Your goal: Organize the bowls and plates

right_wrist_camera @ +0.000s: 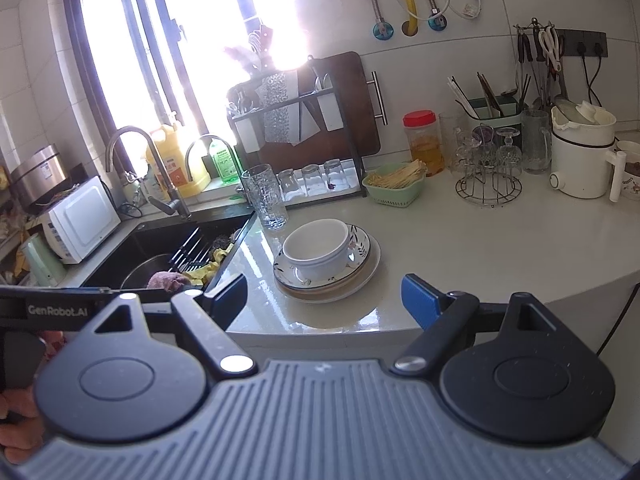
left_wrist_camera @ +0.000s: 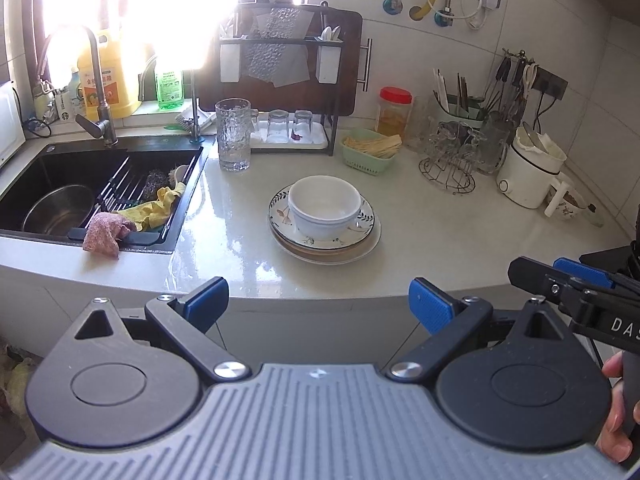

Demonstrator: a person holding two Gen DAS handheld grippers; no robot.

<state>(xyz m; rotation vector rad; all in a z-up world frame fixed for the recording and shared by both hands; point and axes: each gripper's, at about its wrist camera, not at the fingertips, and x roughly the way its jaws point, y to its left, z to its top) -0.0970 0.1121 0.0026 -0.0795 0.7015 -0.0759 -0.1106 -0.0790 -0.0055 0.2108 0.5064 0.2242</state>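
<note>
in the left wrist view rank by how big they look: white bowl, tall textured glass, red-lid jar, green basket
1. white bowl
2. tall textured glass
3. green basket and red-lid jar look too alike to rank; both also sit farther back.

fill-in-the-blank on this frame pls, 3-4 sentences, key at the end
1. The white bowl sits on top of a stack of ____.
2. Left of the tall textured glass, the counter drops into a black ____.
3. The jar behind the green basket has a ____ lid.
4. Both the left gripper and the right gripper hold ____.

Missing words: plates; sink; red; nothing
</note>
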